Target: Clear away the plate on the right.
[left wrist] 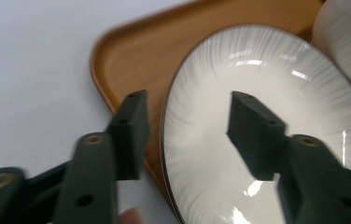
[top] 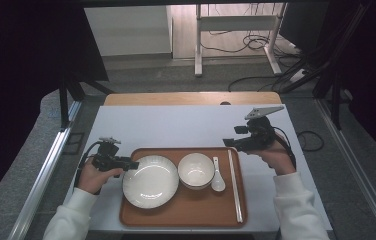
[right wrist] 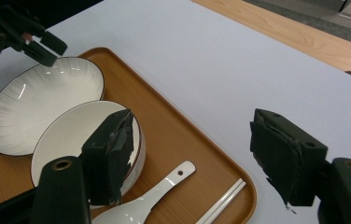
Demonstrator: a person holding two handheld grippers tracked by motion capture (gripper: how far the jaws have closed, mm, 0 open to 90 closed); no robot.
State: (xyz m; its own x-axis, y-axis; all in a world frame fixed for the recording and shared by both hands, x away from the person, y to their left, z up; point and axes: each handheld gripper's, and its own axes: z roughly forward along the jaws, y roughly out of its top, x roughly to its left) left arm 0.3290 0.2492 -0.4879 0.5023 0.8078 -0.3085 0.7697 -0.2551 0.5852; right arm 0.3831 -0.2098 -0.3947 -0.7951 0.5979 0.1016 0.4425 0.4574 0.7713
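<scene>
One brown tray (top: 186,212) on white tabletop (top: 186,125), cables (top: 246,42) on floor behind

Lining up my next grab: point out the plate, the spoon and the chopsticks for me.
plate (top: 150,181), high view, centre of its white well.
spoon (top: 218,185), high view, its bowl end nearest the person.
chopsticks (top: 235,185), high view, mid-length of the pair along the tray's right side.
</scene>
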